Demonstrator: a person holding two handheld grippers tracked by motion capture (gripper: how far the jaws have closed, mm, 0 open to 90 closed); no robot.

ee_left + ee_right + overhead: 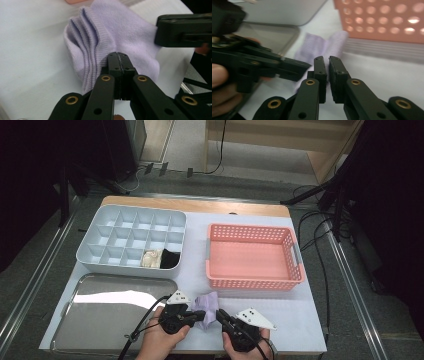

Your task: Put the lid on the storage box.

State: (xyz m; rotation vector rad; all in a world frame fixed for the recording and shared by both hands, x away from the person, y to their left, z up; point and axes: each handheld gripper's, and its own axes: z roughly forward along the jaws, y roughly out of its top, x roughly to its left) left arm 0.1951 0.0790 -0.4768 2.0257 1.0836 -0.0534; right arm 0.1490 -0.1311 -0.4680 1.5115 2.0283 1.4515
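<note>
1. Lying near the table's (300, 320) front edge, about midway along it: a folded lilac sock (208, 303), just in front of the pink basket's (254, 282) front wall and beside the metal tray's (100, 320) right front corner.
2. Running long axis from front to back, ribbed cuff layers pointing away toward the basket in the left gripper view.
3. Pinching the sock's near edge, jaws pressed together: left gripper (120, 65).
4. Hovering at the sock's right side, jaws almost together with a narrow slit between; grip on the fabric impossible to tell: right gripper (327, 65).
5. Sitting at the back left corner: grey divided organizer (131, 222).
</note>
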